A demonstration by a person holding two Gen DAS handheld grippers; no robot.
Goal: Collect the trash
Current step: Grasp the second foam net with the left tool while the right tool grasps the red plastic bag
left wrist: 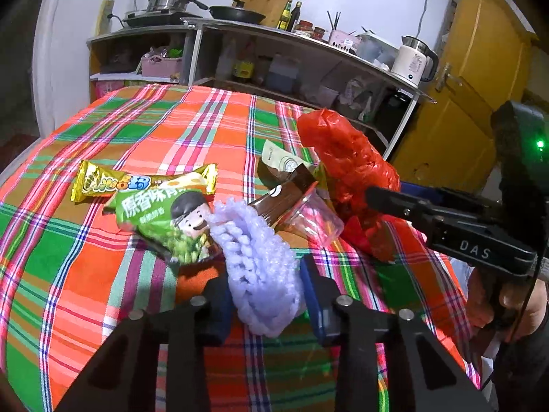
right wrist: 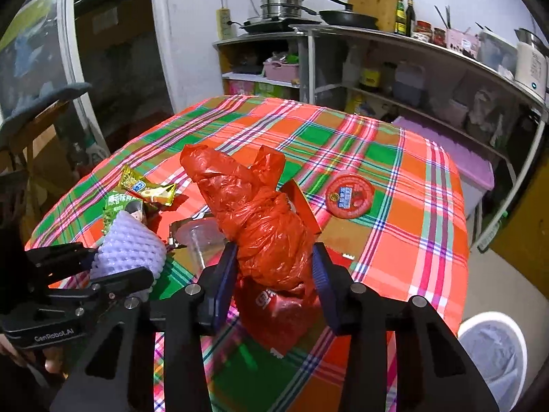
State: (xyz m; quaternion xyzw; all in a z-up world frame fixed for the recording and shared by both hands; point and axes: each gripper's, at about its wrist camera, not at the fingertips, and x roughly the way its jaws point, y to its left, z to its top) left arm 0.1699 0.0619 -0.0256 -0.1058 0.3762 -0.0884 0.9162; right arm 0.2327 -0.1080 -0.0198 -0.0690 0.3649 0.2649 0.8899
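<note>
Left tongs: blue pads closed against both sides of a lilac foam fruit net, which stands pinched between them just above the plaid-covered bench.

Right tongs: pads pressed on either side of a crumpled red plastic bag; the bag bulges up between them, its twisted top pointing toward the far side of the bench. A red printed packet lies under the bag at the near edge.

Remaining litter on the bench: a gold snack wrapper at far left, a green pea packet overlapping it just nearer, a brown carton and a clear plastic cup lying between the foam net and the red bag. A round red lid lies well apart to the right of the bag.

A white bin with a pale liner stands on the floor off the near right corner of the bench. A metal shelf with cookware runs along the far wall.
</note>
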